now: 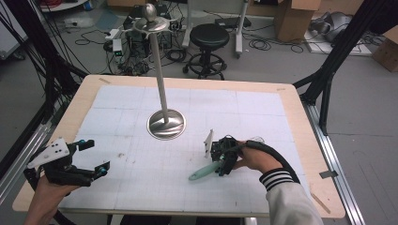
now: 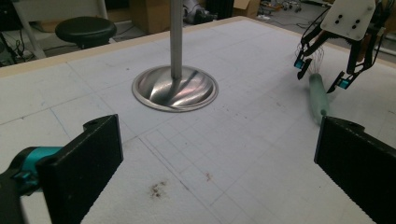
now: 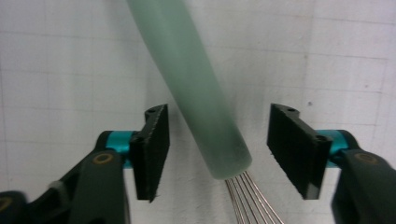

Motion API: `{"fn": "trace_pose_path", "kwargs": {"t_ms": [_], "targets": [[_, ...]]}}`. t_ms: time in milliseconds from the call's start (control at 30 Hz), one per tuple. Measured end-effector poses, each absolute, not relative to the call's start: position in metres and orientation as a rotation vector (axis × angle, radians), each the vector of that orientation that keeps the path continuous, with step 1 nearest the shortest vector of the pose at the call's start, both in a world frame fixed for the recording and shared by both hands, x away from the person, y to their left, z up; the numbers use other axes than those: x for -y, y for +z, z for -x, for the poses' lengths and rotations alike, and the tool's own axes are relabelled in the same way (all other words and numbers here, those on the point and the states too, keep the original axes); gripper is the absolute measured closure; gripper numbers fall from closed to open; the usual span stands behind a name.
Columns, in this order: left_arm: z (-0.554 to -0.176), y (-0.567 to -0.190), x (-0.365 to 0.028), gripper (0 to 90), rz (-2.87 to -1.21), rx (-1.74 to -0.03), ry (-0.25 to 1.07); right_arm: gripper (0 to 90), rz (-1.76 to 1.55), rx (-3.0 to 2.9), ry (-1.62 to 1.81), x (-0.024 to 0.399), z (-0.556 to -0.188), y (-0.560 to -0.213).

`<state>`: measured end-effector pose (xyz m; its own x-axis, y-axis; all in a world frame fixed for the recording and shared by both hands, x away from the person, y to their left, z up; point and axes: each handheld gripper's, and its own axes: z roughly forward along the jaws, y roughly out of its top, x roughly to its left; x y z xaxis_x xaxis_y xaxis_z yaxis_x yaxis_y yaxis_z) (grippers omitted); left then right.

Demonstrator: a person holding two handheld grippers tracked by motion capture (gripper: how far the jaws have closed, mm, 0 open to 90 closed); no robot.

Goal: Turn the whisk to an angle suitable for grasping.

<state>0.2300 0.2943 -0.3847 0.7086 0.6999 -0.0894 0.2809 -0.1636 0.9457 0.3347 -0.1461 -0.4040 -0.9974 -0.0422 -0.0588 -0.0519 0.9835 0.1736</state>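
Whisk [image 3: 196, 84] lay flat on mat [image 1: 141, 187], unlifted; R gripper [image 3: 217, 140] jaws straddled handle w/ gaps, unpinched; L gripper [image 2: 219, 163] spread, idle.

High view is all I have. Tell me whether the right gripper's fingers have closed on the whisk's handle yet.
Observer: Not yet. In the right gripper view the whisk's green handle lies between the right gripper's fingers, with bare mat showing on both sides of it. Neither finger touches it.
Operator: Now give me where along the handle they sit.
Observer: At its wire end. The handle stops between the fingers and the wires come out of it there, so closing now would probably catch only the handle's last stretch.
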Motion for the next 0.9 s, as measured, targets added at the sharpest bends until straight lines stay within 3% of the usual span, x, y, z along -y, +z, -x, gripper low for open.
{"fn": "trace_pose_path", "kwargs": {"t_ms": [200,900], "targets": [[-0.2304,-0.3852,-0.2938,1.7,-1.750,-0.784,0.443,47.8,0.067,-3.082,0.251,0.1459,-0.3344,-0.4056],[-0.2312,-0.3868,-0.2896,1.7,-1.764,-0.778,0.428,60.1,0.175,-3.083,0.166,0.1386,-0.3335,-0.4082]]}}
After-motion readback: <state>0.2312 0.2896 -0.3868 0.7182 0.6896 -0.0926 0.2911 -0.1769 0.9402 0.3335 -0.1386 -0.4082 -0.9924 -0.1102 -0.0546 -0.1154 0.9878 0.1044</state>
